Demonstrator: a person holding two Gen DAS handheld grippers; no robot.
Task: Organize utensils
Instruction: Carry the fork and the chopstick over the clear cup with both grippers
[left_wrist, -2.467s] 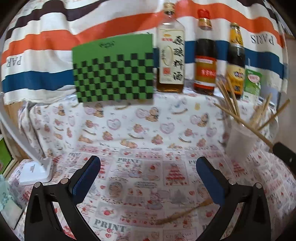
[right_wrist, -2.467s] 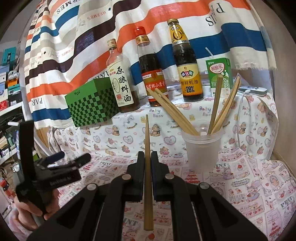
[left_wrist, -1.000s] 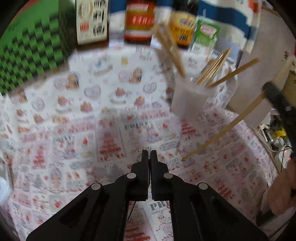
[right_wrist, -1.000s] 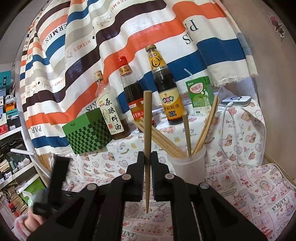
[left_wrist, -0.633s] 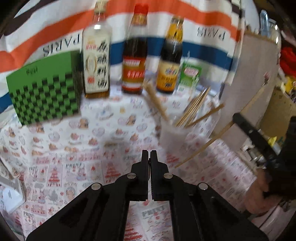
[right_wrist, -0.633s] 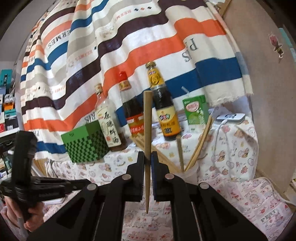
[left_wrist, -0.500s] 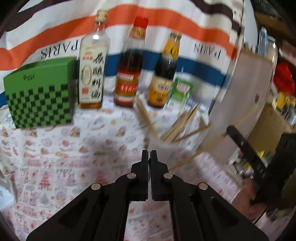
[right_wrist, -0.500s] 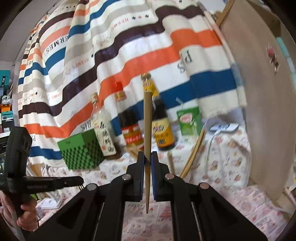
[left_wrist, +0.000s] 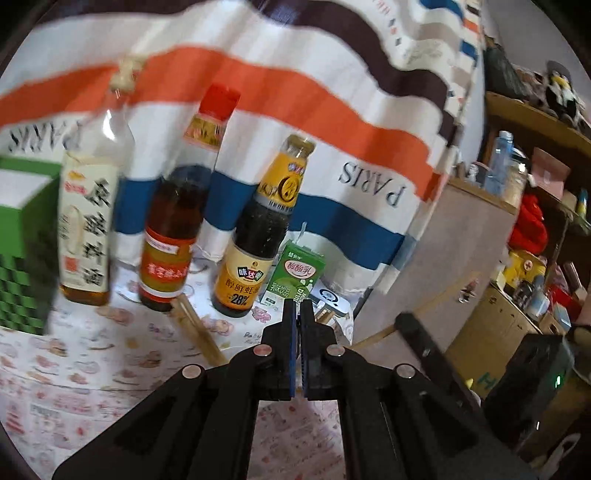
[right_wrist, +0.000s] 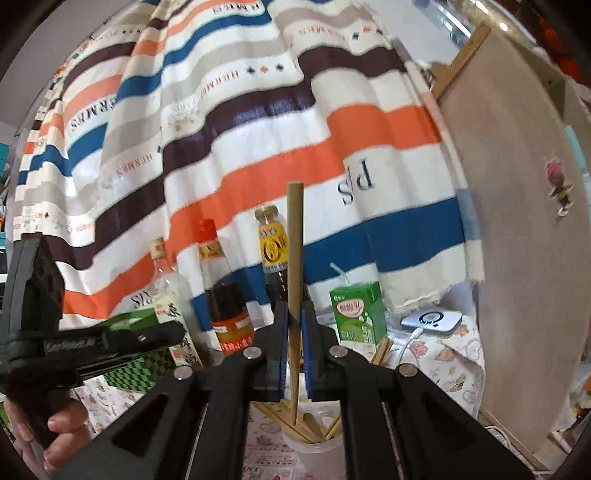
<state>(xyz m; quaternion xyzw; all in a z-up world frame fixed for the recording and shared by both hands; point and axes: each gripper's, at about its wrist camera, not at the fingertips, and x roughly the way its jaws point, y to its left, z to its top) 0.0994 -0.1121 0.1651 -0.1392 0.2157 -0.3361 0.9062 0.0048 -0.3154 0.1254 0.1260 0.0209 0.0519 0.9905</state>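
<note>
Light, stiff and slick, the chopstick (right_wrist: 294, 280) is pinched mid-shaft by the right tongs (right_wrist: 294, 314) above the cup (right_wrist: 318, 452); left tongs (left_wrist: 297, 314) closed empty.

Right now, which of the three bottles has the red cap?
The middle bottle, red-orange label; the clear one left and the yellow-necked dark one right lack it.

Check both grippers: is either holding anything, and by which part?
The right gripper holds one chopstick around its middle, thin tip down over the cup. The left gripper is shut on nothing.
</note>
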